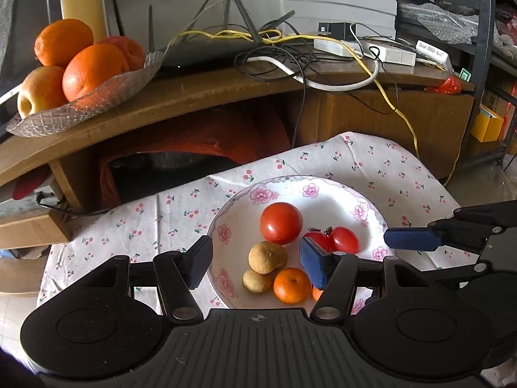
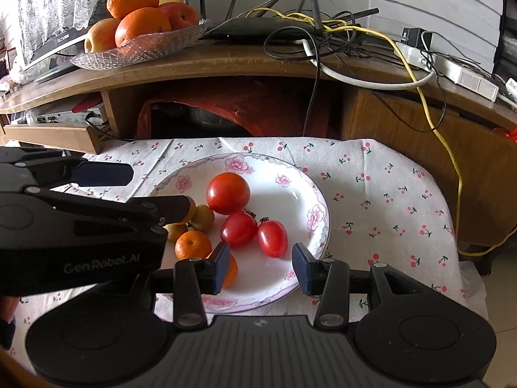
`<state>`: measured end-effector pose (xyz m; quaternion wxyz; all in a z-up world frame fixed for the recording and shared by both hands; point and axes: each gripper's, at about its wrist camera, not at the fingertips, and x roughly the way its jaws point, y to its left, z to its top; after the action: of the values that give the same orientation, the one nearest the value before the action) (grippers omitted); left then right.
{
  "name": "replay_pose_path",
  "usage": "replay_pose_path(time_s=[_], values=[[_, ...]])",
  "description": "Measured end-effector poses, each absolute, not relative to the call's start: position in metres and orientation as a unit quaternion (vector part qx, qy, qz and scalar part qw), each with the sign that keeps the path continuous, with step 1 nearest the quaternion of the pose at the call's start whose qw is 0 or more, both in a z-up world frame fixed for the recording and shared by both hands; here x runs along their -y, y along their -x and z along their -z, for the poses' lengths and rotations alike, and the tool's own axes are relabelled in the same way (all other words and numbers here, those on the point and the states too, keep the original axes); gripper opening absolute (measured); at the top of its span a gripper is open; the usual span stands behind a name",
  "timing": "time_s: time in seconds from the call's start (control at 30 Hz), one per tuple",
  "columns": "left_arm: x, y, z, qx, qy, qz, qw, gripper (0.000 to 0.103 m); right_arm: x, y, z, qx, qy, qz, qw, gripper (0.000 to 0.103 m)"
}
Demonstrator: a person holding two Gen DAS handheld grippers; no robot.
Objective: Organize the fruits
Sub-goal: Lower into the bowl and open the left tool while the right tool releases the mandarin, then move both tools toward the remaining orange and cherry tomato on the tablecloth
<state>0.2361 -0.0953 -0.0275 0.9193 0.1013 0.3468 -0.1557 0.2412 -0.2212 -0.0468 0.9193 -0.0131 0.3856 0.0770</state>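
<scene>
A floral plate (image 1: 323,190) (image 2: 290,174) sits on a cherry-print cloth. It holds a large tomato (image 1: 281,223) (image 2: 228,193), two small tomatoes (image 1: 344,240) (image 2: 272,238), two brown round fruits (image 1: 267,257), a mandarin (image 1: 291,285) (image 2: 193,245) and a second mandarin (image 2: 231,270) partly hidden behind a finger. My left gripper (image 1: 257,265) hovers open over the plate's near left part, above the brown fruits and the mandarin. My right gripper (image 2: 262,268) is open over the plate's near edge, close to the small tomatoes. Neither holds anything.
A glass dish (image 1: 97,97) (image 2: 155,48) piled with oranges and apples stands on the wooden cabinet (image 1: 226,90) behind. A black router (image 2: 258,30), tangled cables (image 1: 290,61) and a white power strip (image 2: 452,68) lie on the cabinet's right. The cloth's edge (image 2: 452,226) drops off at the right.
</scene>
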Motion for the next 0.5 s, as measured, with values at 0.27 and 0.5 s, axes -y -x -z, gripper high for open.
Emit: replay_pose_path(time_s=[0.27,0.5], values=[[0.086,-0.222,0.022,-0.347,-0.106,0.146,0.920,0.068,0.225,-0.228,0.042,-0.383,0.004,-0.074,0.921,0.044],[0.079,-0.200,0.015,-0.350,-0.110,0.150,0.918,0.069,0.221,-0.213,0.036,-0.385,-0.007,-0.078,0.920,0.044]])
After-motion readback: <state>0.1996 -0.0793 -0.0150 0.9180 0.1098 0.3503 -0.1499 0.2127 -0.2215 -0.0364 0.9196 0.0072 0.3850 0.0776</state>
